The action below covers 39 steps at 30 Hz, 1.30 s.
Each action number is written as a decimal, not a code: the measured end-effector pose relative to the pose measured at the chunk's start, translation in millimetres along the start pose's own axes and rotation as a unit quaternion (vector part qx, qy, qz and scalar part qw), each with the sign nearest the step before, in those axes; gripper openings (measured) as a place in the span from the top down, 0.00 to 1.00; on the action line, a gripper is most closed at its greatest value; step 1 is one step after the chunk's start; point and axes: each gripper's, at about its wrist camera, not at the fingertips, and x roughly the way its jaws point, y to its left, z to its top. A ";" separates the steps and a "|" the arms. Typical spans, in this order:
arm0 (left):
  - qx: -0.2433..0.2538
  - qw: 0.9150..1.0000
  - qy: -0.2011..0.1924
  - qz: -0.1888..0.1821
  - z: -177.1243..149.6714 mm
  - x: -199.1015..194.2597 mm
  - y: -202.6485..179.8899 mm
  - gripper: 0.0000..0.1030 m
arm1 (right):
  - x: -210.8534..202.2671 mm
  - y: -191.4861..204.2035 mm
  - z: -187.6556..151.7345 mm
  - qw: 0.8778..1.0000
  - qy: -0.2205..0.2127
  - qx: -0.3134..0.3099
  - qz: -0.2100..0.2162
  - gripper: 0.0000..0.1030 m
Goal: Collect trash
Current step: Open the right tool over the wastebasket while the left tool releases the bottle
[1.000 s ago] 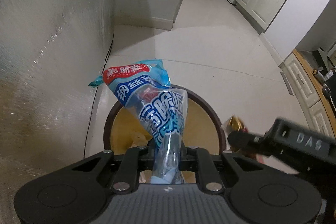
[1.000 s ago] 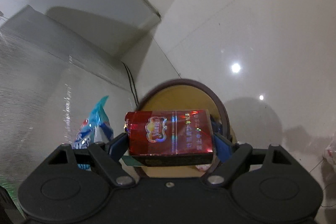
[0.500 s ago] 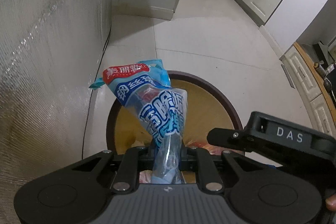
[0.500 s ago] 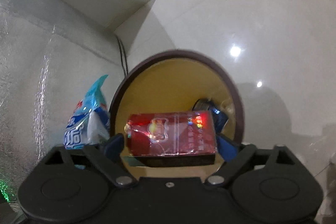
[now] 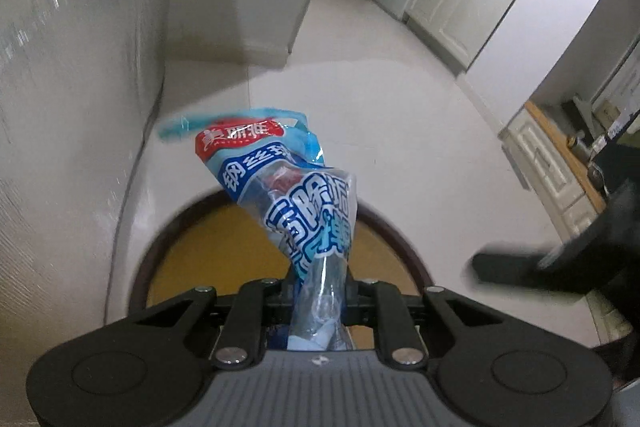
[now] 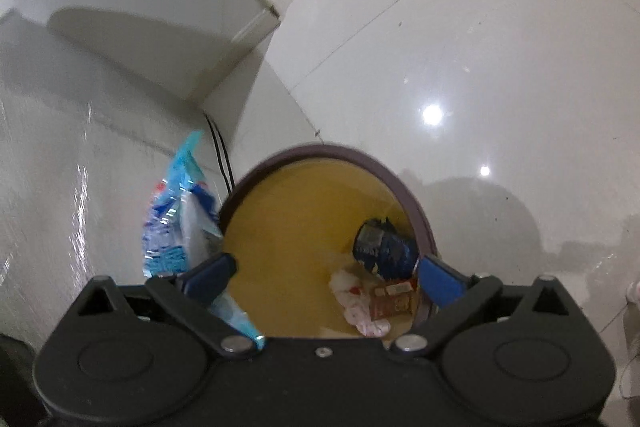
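A: Gripping the blue wrapper (image 5: 288, 203) at its lower end, the left tongs (image 5: 320, 291) are clamped shut on it; its long axis runs up toward eleven o'clock from the jaws.

B: And the bin (image 5: 176, 227)?

A: Directly beneath and ahead, at twelve o'clock, so I judge that a plain release should drop the wrapper inside.

B: Right tongs (image 6: 324, 267)?

A: Spread wide, holding nothing, hovering above the bin's mouth. Below them lie a red pack (image 6: 394, 301), white scraps (image 6: 360, 303) and a dark blue wrapper (image 6: 384, 243). The left tongs carry the remaining item.
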 end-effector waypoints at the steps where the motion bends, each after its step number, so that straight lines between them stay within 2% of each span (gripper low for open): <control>1: 0.008 1.000 0.017 -0.001 -4.3 7.2 -0.6 0.82 | -1.9 -2.2 1.7 1.000 -0.005 0.007 0.002 0.01; 7: 0.022 0.993 0.114 -0.038 -25.1 31.7 -4.4 0.81 | -2.1 -0.8 2.5 1.000 -0.005 0.007 -0.004 0.01; 10: 0.026 0.991 0.127 -0.044 -30.6 36.6 -5.2 0.78 | 0.0 1.4 2.1 1.000 0.001 0.001 -0.003 0.01; 13: 0.023 0.989 0.139 -0.049 -28.9 41.9 -4.1 0.79 | 1.8 2.5 1.5 1.000 0.005 -0.004 -0.006 0.01; 14: 0.024 0.985 0.158 -0.060 -27.8 44.5 -4.9 0.80 | 2.3 2.0 1.5 1.000 0.006 -0.006 -0.007 0.01; 16: -0.004 0.968 0.227 -0.110 -29.7 57.5 -2.3 0.80 | 7.8 3.5 2.4 1.000 0.010 -0.007 -0.010 0.01; 17: -0.018 0.964 0.238 -0.114 -31.1 61.0 -0.1 0.80 | 8.3 3.6 1.9 1.000 0.012 -0.008 -0.011 0.01; 19: -0.045 0.961 0.253 -0.097 -32.0 65.4 4.6 0.80 | 8.9 4.2 1.0 1.000 0.013 -0.010 -0.013 0.01; 21: -0.084 0.953 0.277 -0.086 -29.6 69.9 15.1 0.81 | 9.1 4.6 1.5 1.000 0.013 -0.012 -0.016 0.01; 23: -0.107 0.946 0.299 -0.060 -25.6 72.7 24.5 0.81 | 10.2 5.3 2.2 1.000 0.012 -0.012 -0.018 0.01; 24: -0.108 0.948 0.294 -0.047 -22.8 74.0 27.4 0.80 | 10.5 4.8 2.7 1.000 0.012 -0.010 -0.018 0.01; 27: -0.065 0.963 0.262 0.001 -10.3 76.3 22.5 0.81 | 14.8 5.5 3.0 1.000 0.013 -0.006 -0.019 0.01; 30: -0.046 0.976 0.212 0.004 -6.4 80.1 19.7 0.82 | 14.7 6.9 4.5 1.000 0.012 -0.009 -0.016 0.01; 32: -0.048 0.982 0.185 0.006 -6.3 85.2 19.1 0.81 | 14.4 6.8 4.3 1.000 0.012 -0.010 -0.014 0.01; 33: -0.051 0.982 0.183 0.007 -6.5 87.3 18.9 0.66 | 14.4 6.4 4.6 1.000 0.011 -0.011 -0.014 0.01; 34: -0.054 0.981 0.188 0.014 -6.6 87.5 18.5 0.39 | 14.9 4.2 4.1 1.000 0.012 -0.011 -0.013 0.01; 35: -0.057 0.980 0.191 0.023 -7.3 84.9 18.1 0.19 | 15.0 3.5 4.4 1.000 0.012 -0.012 -0.013 0.01; 39: -0.034 0.982 0.186 0.024 -11.4 64.2 14.3 0.16 | 18.5 1.5 5.2 0.999 0.023 -0.019 -0.016 0.01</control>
